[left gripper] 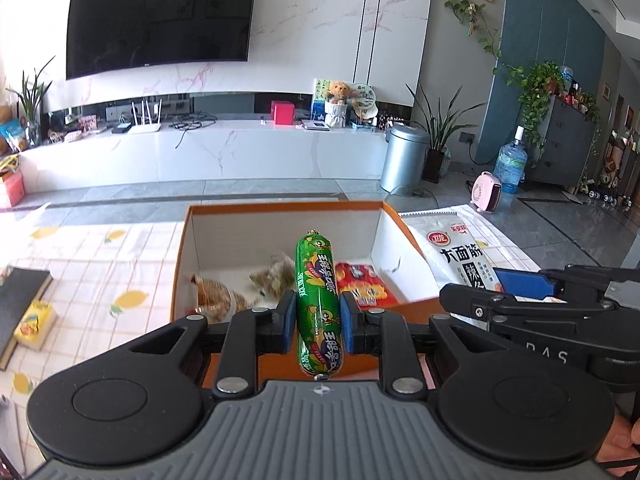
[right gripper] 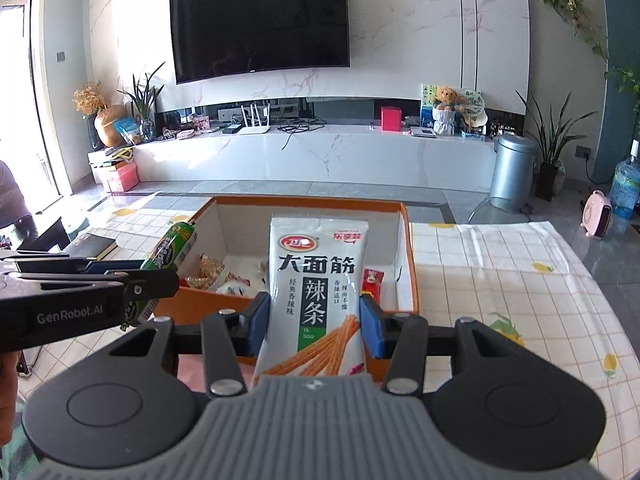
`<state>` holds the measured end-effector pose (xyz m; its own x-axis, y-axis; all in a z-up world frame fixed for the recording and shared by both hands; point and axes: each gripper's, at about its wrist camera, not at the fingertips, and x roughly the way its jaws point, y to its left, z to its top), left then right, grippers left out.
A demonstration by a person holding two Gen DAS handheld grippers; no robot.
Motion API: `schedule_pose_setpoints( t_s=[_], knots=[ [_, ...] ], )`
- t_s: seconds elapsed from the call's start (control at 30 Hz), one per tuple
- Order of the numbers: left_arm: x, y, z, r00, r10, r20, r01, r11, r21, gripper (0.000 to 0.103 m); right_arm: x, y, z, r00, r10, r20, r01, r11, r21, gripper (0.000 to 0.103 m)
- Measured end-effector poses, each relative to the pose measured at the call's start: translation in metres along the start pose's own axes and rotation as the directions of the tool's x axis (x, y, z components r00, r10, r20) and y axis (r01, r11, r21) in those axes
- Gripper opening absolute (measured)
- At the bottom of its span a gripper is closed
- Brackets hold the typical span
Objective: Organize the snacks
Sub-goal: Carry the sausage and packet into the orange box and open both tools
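Note:
My left gripper (left gripper: pixel 318 322) is shut on a green sausage stick (left gripper: pixel 318 280), which stands upright between the blue pads, in front of the orange box (left gripper: pixel 280 210). My right gripper (right gripper: pixel 314 322) is shut on a white spicy-strip packet (right gripper: pixel 316 280), held upright before the same orange box (right gripper: pixel 408 240). Inside the box lie a red packet (left gripper: pixel 366 286) and several brown wrapped snacks (left gripper: pixel 224 300). In the left wrist view the right gripper (left gripper: pixel 532 286) and the white packet (left gripper: pixel 460 252) show at the right. The right wrist view has the left gripper (right gripper: pixel 132 280) and green sausage stick (right gripper: pixel 172 248) at the left.
The box stands on a table with a white lemon-print cloth (right gripper: pixel 500 280). A dark book (left gripper: pixel 20 300) and a yellow packet (left gripper: pixel 36 324) lie at the left. Behind are a TV wall, a white cabinet, a metal bin (left gripper: pixel 404 158), plants and a water bottle (left gripper: pixel 510 160).

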<state>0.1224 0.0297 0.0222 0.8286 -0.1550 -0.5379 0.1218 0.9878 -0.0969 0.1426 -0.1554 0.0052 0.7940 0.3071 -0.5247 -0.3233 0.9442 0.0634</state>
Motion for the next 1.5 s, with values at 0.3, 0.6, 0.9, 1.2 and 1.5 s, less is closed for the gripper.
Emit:
schedule_pose_setpoints(
  t_s=[0.3,0.6,0.9,1.2,1.5],
  knots=[
    [0.034,0.003,0.018,1.000,0.019,-0.022,-0.018,0.999,0.026,0.025,0.047,-0.001,0.032,0.999,-0.028,-0.024,0.026,0.998,-0.060,0.046],
    [0.083,0.012,0.020,0.991,0.020,-0.134,-0.015,0.999,0.038,0.025,0.115,-0.001,0.044,0.989,-0.097,-0.110,0.080,0.986,-0.149,0.046],
    [0.117,0.016,0.008,0.971,0.017,-0.237,-0.003,0.998,0.062,0.025,0.177,-0.005,0.041,0.964,-0.139,-0.225,0.086,0.969,-0.230,0.045],
    [0.140,0.017,0.007,0.944,0.040,-0.328,-0.011,0.996,0.088,0.025,0.219,-0.006,0.030,0.922,-0.148,-0.357,0.054,0.964,-0.261,0.045],
    [0.153,0.015,0.007,0.917,0.063,-0.393,-0.016,0.992,0.123,0.025,0.237,-0.004,0.022,0.875,-0.153,-0.459,0.032,0.965,-0.261,0.046]
  ],
)
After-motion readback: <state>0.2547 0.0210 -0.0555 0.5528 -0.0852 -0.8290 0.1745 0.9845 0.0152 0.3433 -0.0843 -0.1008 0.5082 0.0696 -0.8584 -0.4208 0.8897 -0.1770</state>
